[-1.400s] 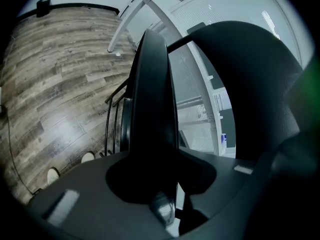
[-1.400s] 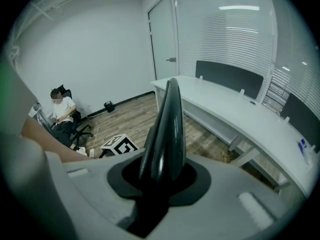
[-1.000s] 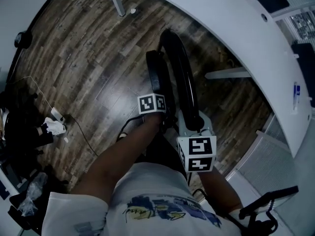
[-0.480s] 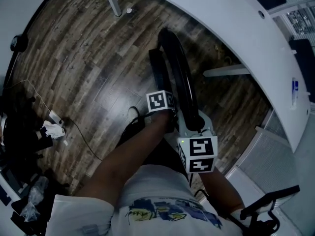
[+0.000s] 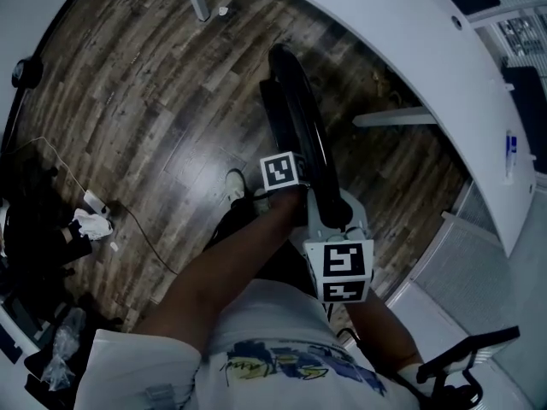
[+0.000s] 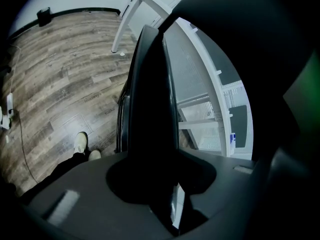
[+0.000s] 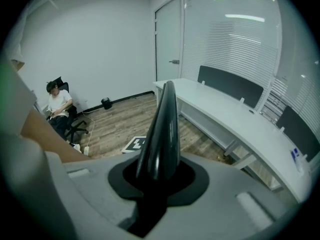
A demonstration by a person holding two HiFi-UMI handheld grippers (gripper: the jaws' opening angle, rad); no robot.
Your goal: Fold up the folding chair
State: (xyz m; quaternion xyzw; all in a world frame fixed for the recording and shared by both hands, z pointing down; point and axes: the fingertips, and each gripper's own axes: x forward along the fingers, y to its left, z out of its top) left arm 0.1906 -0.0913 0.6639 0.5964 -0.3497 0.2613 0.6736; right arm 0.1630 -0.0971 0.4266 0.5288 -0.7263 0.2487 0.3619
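Observation:
The black folding chair stands on the wood floor, seen from above in the head view. Its backrest (image 5: 305, 122) and its seat panel (image 5: 273, 114) lie close side by side. My left gripper (image 5: 288, 191), under its marker cube, is shut on the seat panel (image 6: 150, 99), which fills the space between its jaws (image 6: 160, 184). My right gripper (image 5: 328, 212) is shut on the glossy top edge of the backrest (image 7: 162, 124). The right gripper's (image 7: 155, 179) jaws have just been closing with the backrest between them.
A long white curved desk (image 5: 410, 67) runs to the right of the chair, with legs (image 5: 389, 123) near it. My shoe (image 5: 235, 182) is left of the chair. A cable and power strip (image 5: 96, 202) and dark clutter lie far left. A person sits on an office chair (image 7: 59, 106) by the wall.
My left gripper has moved right with the seat panel, and the gap between seat and backrest has narrowed. The right gripper has shifted slightly with the backrest.

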